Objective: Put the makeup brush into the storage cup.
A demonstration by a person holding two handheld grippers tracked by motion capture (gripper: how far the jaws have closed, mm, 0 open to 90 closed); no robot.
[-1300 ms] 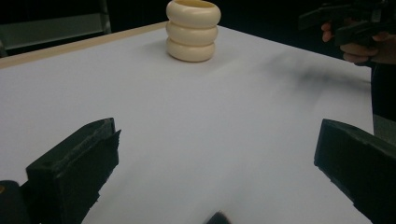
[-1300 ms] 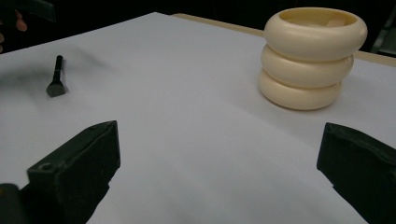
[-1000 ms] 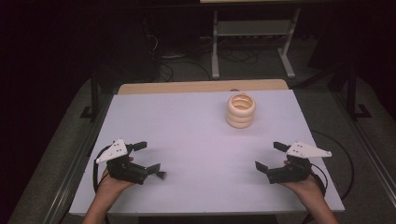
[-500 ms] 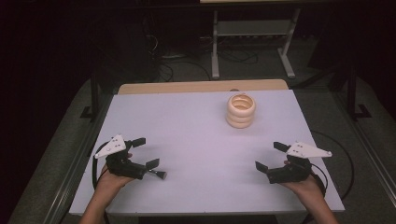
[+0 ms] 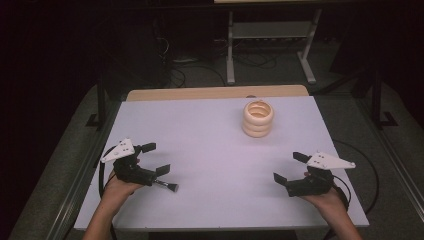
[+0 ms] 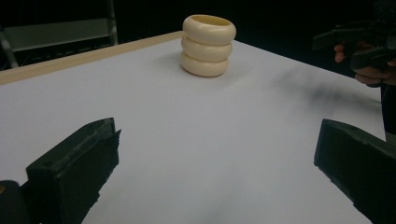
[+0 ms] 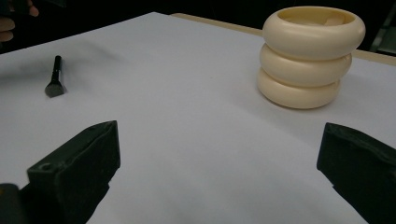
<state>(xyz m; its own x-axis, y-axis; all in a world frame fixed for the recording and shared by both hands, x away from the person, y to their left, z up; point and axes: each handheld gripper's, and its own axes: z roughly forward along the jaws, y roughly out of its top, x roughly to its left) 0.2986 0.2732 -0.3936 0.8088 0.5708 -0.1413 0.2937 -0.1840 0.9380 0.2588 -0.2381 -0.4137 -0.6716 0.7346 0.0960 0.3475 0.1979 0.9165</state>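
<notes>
From the high view, my left gripper [image 5: 152,157] sits low over the near left of the white table [image 5: 200,130], jaws standing well apart with nothing between them. A small black brush [image 5: 166,186] lies flat just beside its lower jaw, bristle end pointing away from my hand; I cannot tell whether the jaw touches the handle. My right gripper [image 5: 288,167] hangs over the near right, jaws equally wide and empty. Far ahead of both, nearer my right side, stands a cream holder [image 5: 258,118] shaped like three stacked rings.

In the left gripper view, the table between my jaws is bare. The holder [image 6: 208,45] stands well ahead, upright and open at the top. My other gripper [image 6: 359,39] shows at the far right.

In the right gripper view, the brush [image 7: 55,77] lies well ahead and to the left of my left jaw, and the holder [image 7: 310,56] ahead toward my right jaw.

I judge the brush light, stiff along its thin handle and soft at the bristles. Lying flat, it leaves little to pinch, so I would take it across the middle of the handle. The holder looks smooth and rigid, perhaps slippery.

I can read no brand, label or writing anywhere.
</notes>
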